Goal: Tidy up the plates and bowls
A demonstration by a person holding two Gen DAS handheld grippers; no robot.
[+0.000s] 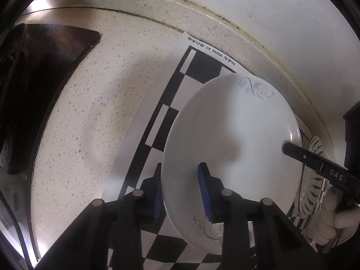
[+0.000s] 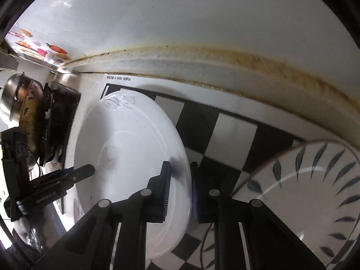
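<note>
The near edge of the white plate is hidden behind the left gripper in the left wrist view, and its underside cannot be seen in either picture. The plate lies on a black-and-white checkered mat on a speckled countertop, close to the wall. Grey scrollwork marks its rim at the far side and again near the left gripper.

The left gripper is clamped on the plate's rim — one blue pad lies over the plate's upper face, the other sits outside the edge, partly hidden by it. The right gripper grips the opposite rim the same way: its inner pad rests on the plate's face, the outer one just beyond the edge.

Just beside the white plate, on the right gripper's side, lies a bowl with dark leaf marks; its lower part is cut off by the frame. It stands apart from the plate, though how far under the gripper it reaches is hard to tell. A gloved hand holds the right gripper's handle, mostly cut off.

To the plate's other side a dark stove top sits in shadow — its detail is lost. A metal pot stands beyond it.

The mat's white border carries print reading "90X90 PZ" among characters too small to read. The right gripper's finger shows "DAS". Colourful stickers on the wall are blurred.
</note>
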